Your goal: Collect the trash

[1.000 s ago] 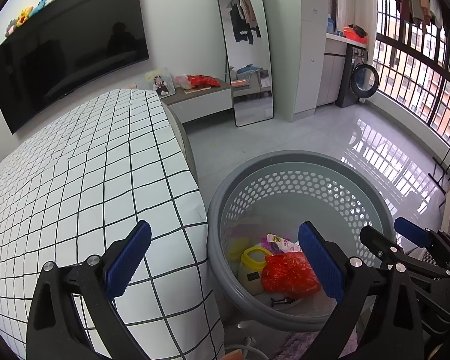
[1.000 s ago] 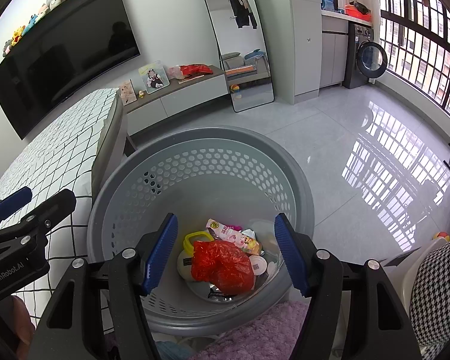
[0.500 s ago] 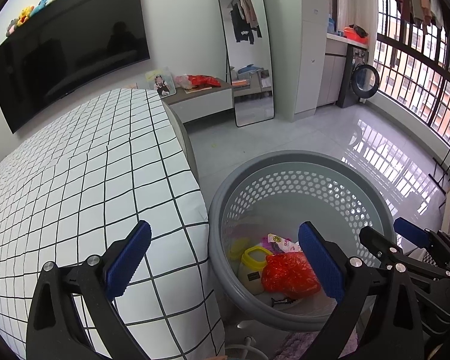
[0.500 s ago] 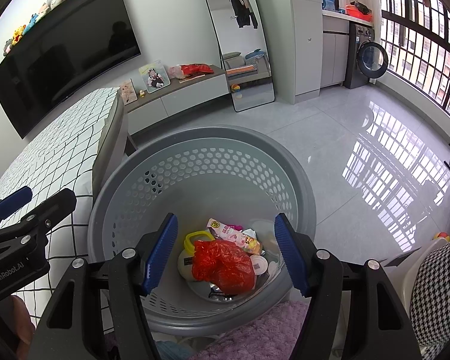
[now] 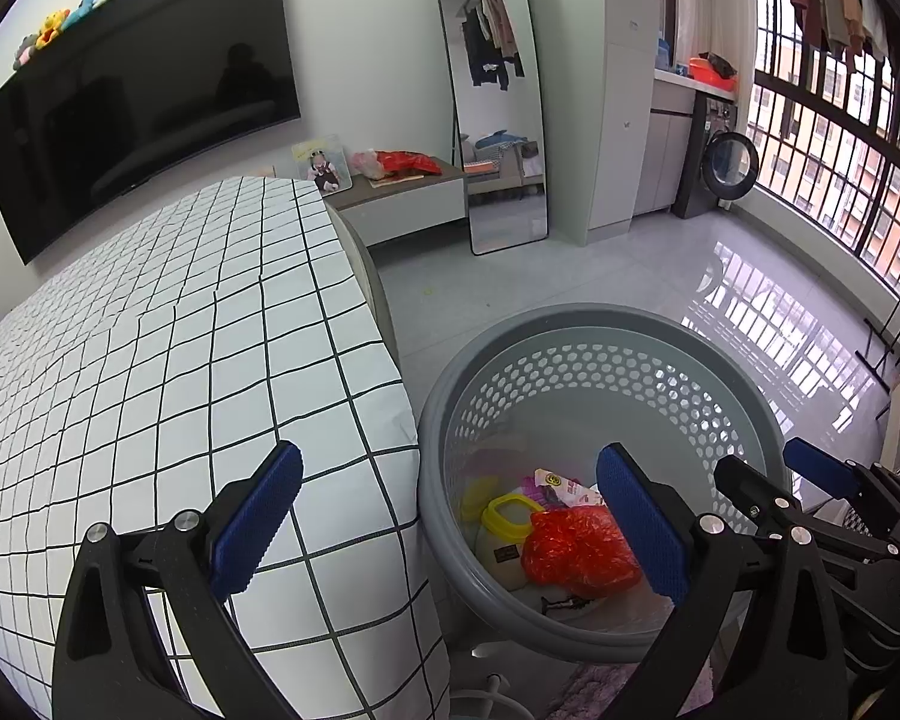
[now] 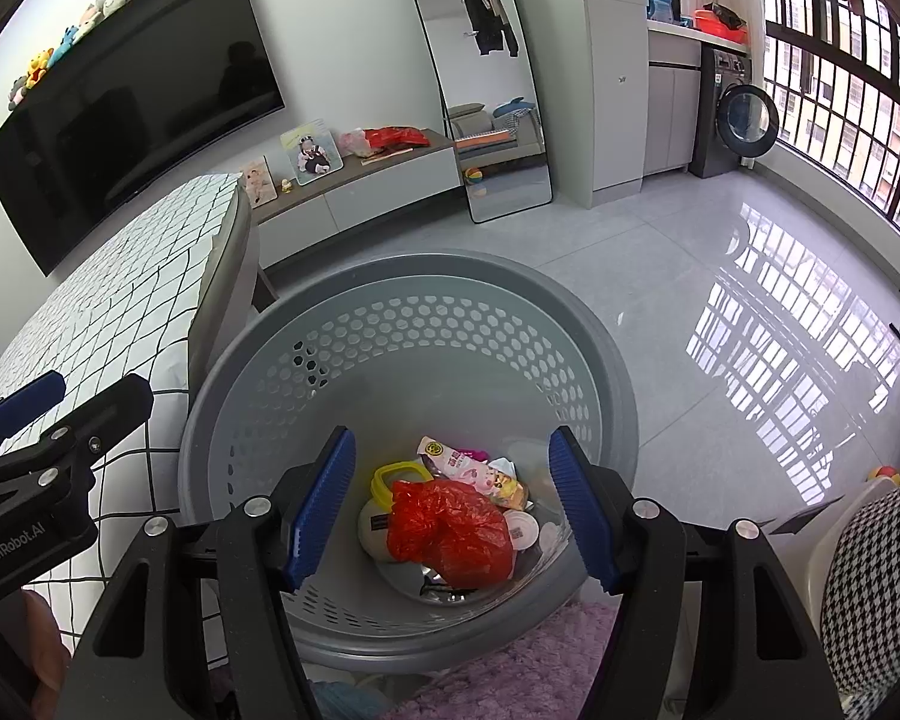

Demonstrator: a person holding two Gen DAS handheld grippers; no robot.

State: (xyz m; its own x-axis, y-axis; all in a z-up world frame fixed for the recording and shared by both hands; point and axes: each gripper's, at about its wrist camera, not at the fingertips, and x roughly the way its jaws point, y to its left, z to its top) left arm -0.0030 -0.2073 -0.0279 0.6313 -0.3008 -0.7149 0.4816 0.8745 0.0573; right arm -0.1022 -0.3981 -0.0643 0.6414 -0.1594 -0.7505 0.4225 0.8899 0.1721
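Your left gripper [image 5: 450,516] hangs with its jaws wide apart and nothing between them, one blue pad [image 5: 258,519] over the corner of the bed [image 5: 150,360] and the other over the near rim of the basket [image 5: 570,318]. Your right gripper [image 6: 453,501] is also spread wide and holds nothing, poised above the basket [image 6: 426,267] with its pads framing the trash at the bottom. From the left wrist view you can see the right gripper [image 5: 822,498] just beside the left one, at the basket's right edge; from the right wrist view the left gripper [image 6: 42,420] sits over the checked sheet. The trash lies together on the basket floor: a crumpled red bag [image 6: 450,525] on top, touching a white jug [image 6: 375,525] with a yellow handle, a printed snack wrapper [image 6: 468,468] just behind the bag, and a small white lid [image 6: 521,528] to its right. A dark item lies under the bag, too hidden to make out. The basket stands on the grey tile floor [image 6: 720,276], close against the bed's corner, with a purple rug [image 6: 510,660] at its near side. Further off, a TV [image 5: 132,120] hangs on the wall, a tall mirror [image 5: 498,102] leans beside a low cabinet [image 5: 414,198], and a washer [image 5: 726,162] stands by the barred window.
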